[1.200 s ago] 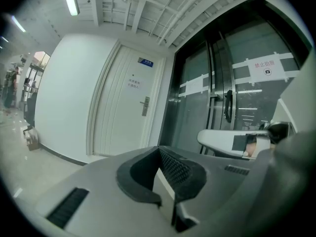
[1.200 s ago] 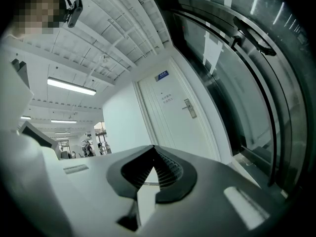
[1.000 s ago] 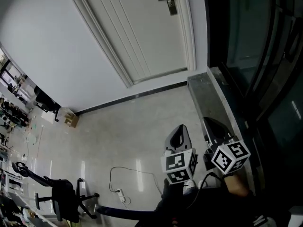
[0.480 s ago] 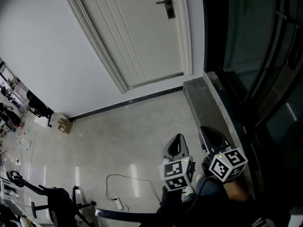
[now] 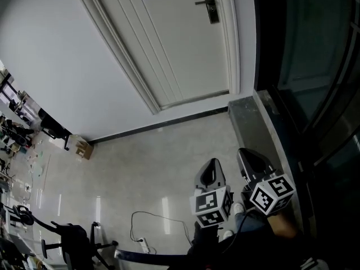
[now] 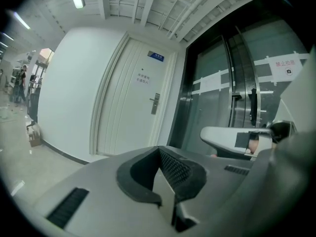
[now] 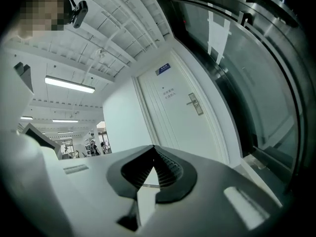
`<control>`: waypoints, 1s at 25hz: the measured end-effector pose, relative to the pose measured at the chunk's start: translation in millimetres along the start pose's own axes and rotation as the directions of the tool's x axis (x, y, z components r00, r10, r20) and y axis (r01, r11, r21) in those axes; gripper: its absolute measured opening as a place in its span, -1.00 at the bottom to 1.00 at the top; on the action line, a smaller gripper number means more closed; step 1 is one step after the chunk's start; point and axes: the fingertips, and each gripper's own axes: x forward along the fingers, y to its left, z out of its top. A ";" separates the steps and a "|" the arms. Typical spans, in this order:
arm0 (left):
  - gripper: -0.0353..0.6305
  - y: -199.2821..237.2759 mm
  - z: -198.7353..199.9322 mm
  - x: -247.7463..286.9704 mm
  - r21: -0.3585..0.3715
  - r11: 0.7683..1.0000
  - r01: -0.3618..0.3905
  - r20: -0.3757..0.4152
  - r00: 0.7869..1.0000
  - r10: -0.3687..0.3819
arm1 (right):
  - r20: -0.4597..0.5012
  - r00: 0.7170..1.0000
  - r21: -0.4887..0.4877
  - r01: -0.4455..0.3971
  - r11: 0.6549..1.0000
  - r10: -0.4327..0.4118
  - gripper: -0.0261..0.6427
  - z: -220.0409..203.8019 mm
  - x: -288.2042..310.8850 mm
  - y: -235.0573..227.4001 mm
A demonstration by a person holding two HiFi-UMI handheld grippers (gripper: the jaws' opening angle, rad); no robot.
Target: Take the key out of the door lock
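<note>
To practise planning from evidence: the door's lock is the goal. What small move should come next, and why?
Probably step closer to the white panelled door and lift the right hand-held gripper toward its metal lock plate. Both it and the left hand-held gripper sit low over the glossy floor, jaws together and empty, far from the lock, which is too small here to read.

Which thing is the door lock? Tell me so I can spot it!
Find the big white door beside the dark glass wall. Near the door's edge closest to the glass sits the lock, a slim metal plate with a handle poking sideways. It is the only metal piece on the door.
</note>
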 end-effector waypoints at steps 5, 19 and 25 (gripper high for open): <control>-0.89 -1.1 16.0 39.1 0.004 1.000 -0.016 0.012 1.000 0.016 | -0.003 1.000 0.000 -0.026 1.000 0.026 -0.92 13.9 33.2 -24.7; -0.89 -5.3 27.1 149.9 -0.013 1.000 -0.028 0.001 1.000 0.028 | -0.001 0.998 -0.001 -0.058 0.998 0.058 -0.92 35.6 109.3 -103.9; -0.89 13.4 36.6 185.3 -0.022 0.999 -0.028 -0.012 1.000 0.028 | -0.014 0.999 0.009 -0.050 0.999 0.050 -0.92 34.4 150.5 -119.6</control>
